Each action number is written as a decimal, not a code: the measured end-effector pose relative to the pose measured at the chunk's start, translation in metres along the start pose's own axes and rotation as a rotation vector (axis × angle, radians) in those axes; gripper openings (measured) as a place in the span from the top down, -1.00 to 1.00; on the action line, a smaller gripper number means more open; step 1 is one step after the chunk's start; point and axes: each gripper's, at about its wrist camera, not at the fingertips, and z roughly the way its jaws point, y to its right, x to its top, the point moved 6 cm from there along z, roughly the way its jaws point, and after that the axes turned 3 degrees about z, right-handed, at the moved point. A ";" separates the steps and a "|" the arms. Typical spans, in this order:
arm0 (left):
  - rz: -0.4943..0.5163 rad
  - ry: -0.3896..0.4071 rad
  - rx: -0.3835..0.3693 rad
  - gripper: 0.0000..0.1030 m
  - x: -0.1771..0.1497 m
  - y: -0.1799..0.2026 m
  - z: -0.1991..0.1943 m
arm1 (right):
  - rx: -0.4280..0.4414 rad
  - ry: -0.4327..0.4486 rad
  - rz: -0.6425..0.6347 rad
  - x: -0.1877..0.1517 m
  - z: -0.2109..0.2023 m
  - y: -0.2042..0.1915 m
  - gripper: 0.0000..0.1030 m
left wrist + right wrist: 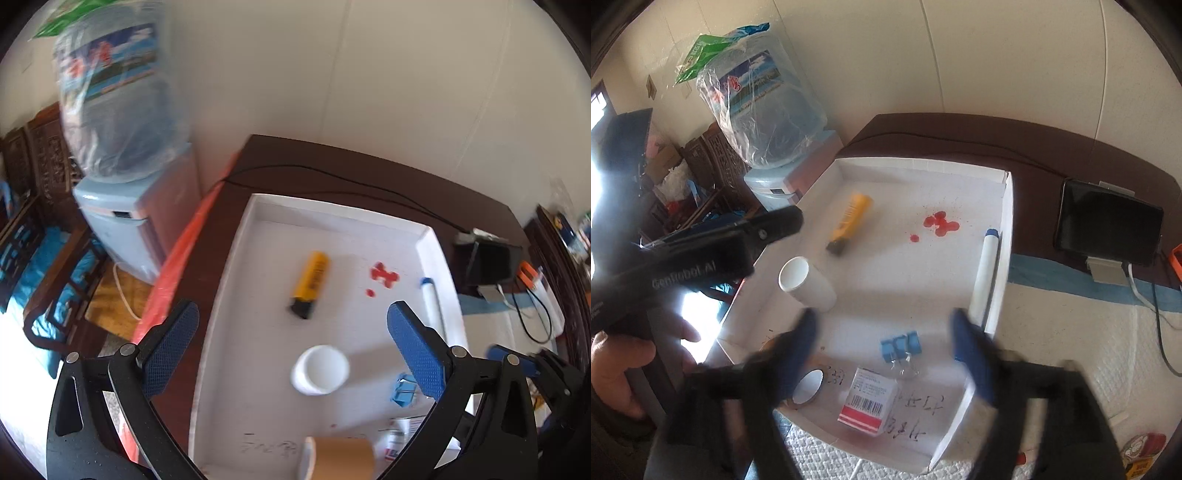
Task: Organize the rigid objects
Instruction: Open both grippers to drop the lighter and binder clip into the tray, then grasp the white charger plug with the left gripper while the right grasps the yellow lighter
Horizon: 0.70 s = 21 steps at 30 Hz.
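Hovering over the near end of the white tray [229,295], the left gripper [291,332] stands wide open with nothing between its blue pads. In the left wrist view the white cup [320,369] lies just ahead of the gap and slightly right of its middle, mouth turned up toward the camera. Beyond it, toward the far end, the yellow lighter [312,282] lies with its long axis running near to far, black tip nearest. Right of that are red stains, and a white marker [432,299] rests along the right wall, also lengthwise. A brown tape roll [341,458] sits at the near edge, with blue binder clips [402,389] just beside the right finger.

In the right wrist view the right gripper [886,332] is blurred but plainly open and empty. The binder clips [899,345] lie directly between its fingers, with the small medicine box [868,404] just nearer. The cup [807,282] is off to the far left, beside the left gripper's body, lying on its side with its axis slanting from far left to near right.

Judging from this, the clips fall to the right hand and the cup to the left.
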 end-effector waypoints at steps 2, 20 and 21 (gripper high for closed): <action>-0.021 0.010 -0.002 -1.00 0.001 -0.009 -0.003 | -0.020 0.003 -0.008 -0.004 -0.002 -0.001 -1.00; 0.043 0.060 -0.124 -1.00 -0.031 0.059 -0.086 | -0.133 0.275 0.136 -0.021 -0.127 0.079 -1.00; 0.064 0.043 -0.143 -1.00 -0.038 0.072 -0.086 | -0.179 0.299 0.138 -0.026 -0.136 0.095 -1.00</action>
